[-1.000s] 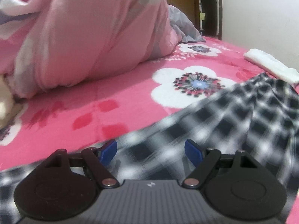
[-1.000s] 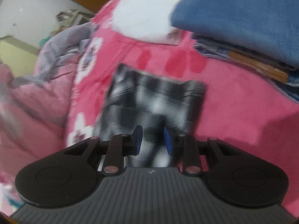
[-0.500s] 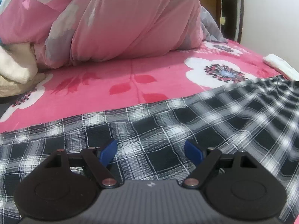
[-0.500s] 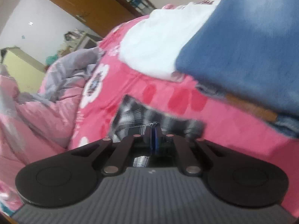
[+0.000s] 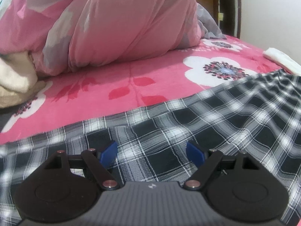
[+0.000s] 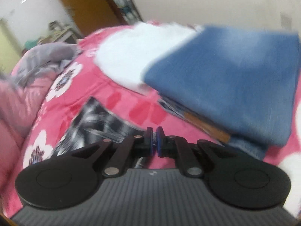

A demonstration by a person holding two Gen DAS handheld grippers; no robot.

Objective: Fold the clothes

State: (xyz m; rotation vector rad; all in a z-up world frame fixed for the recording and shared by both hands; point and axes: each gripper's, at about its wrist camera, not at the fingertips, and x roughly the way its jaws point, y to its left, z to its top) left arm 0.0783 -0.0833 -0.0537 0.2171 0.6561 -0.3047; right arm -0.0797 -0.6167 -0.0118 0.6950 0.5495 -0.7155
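Right tongs have closed; soft plaid shirt rumples.

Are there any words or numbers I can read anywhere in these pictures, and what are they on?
No readable words or numbers.
Left gripper: a tiny pale mark on its grey body, a logo, not letters.
Right gripper: the same mark, too blurred to read.
Brown patch on the jeans under the blue cloth: too blurred to tell if it bears text.
Plaid garment and pink blanket: patterns only.
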